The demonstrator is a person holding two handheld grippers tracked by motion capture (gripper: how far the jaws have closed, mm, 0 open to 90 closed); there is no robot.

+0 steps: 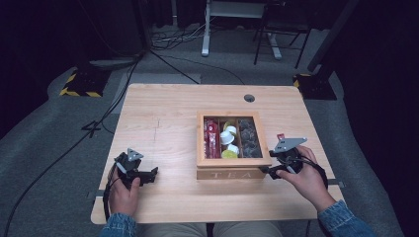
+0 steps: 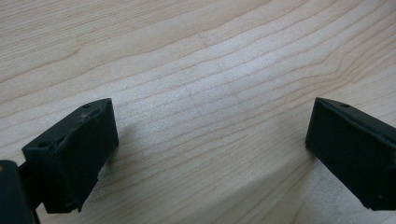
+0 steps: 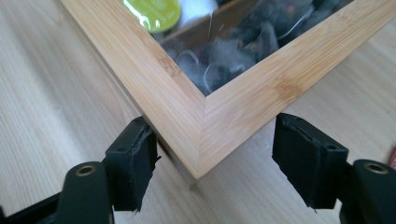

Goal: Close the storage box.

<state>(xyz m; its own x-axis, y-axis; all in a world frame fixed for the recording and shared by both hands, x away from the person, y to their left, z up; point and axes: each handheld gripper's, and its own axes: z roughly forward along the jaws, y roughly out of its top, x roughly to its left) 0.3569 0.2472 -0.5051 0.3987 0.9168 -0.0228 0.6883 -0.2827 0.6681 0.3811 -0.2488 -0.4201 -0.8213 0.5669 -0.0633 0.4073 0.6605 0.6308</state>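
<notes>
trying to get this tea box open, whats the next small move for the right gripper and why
Probably close the right gripper on the near right corner of the tea box lid. Its jaws stand open on either side of that corner, the left pad about touching, the right one apart; the glass-topped lid lies shut.

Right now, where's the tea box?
The tea box sits right of centre on the table in the high view, its near right corner between the right hand-held gripper's open jaws.
</notes>
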